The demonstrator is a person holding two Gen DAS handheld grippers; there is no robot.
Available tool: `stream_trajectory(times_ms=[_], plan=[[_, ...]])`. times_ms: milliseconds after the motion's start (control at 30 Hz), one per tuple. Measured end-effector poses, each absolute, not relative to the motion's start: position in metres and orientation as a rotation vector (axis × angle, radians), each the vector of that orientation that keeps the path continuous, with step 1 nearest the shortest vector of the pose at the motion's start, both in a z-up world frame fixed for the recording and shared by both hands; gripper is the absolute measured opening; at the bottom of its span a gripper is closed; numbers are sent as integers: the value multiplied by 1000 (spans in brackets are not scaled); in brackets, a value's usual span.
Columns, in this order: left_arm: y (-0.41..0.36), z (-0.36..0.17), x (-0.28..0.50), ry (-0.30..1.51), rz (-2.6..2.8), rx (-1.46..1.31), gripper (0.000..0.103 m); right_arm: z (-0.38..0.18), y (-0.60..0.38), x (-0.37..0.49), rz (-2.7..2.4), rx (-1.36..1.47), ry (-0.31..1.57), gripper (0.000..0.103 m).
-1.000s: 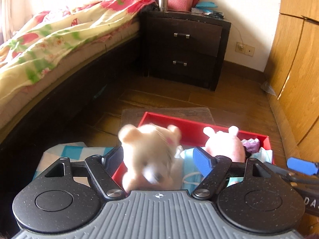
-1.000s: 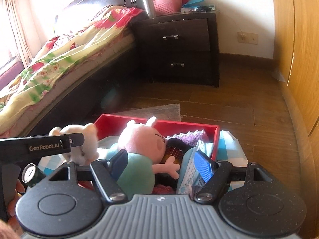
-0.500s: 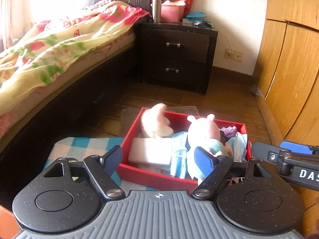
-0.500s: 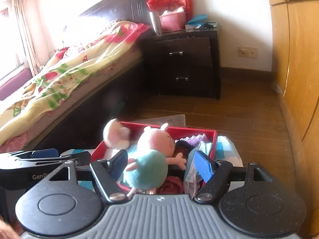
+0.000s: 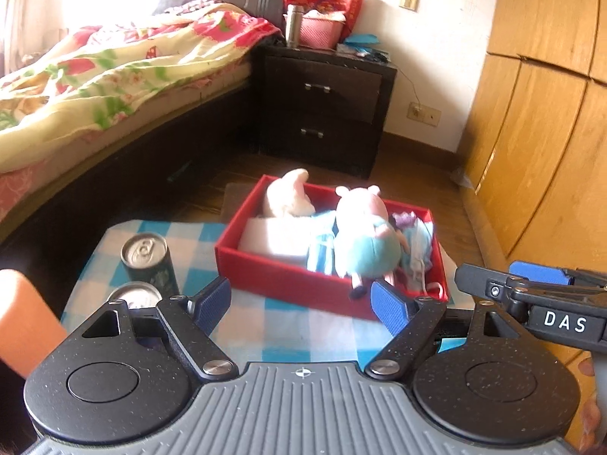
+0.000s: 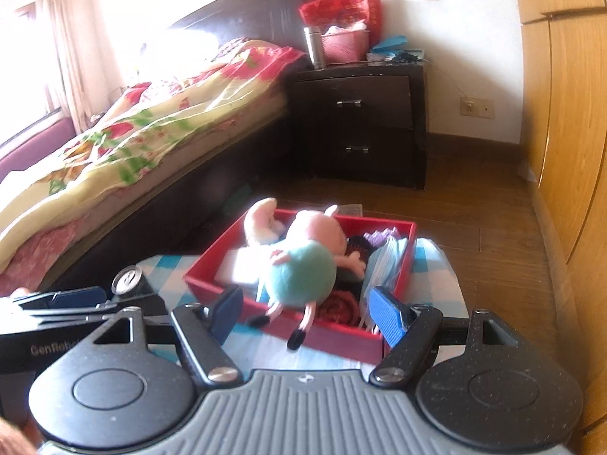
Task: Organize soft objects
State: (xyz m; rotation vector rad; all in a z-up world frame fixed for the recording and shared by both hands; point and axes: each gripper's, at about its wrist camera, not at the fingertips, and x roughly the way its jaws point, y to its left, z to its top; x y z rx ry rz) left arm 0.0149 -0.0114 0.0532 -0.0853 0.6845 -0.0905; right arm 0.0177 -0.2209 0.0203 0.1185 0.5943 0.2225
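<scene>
Your left claw [image 5: 301, 301] hangs wide open and empty over the checked cloth [image 5: 265, 326] on the counter, short of the red box [image 5: 288, 276]. Your right claw [image 6: 305, 311] is also parted, gripping nothing. In the box: a pink pig plush [image 6: 303, 261] in a teal dress, legs over the near wall, and a cream plush [image 6: 261, 223] at the far left corner. Two drink cans [image 5: 146, 258] stand left of the box.

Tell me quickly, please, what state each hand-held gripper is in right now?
Left hand-held gripper: open, nothing between its pads.
Right hand-held gripper: open, holding nothing.
</scene>
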Motion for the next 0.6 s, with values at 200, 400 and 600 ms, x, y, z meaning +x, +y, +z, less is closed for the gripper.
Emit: stream_trajectory(times_ms=[200, 400, 600], plan=[[-6, 43, -9, 707, -73, -114, 80, 21, -223, -8, 239, 131, 581, 52], [-8, 35, -22, 723, -63, -126, 80, 15, -216, -23, 255, 112, 578, 52], [-8, 34, -21, 727, -55, -132, 80, 7, -213, -21, 233, 96, 584, 53]])
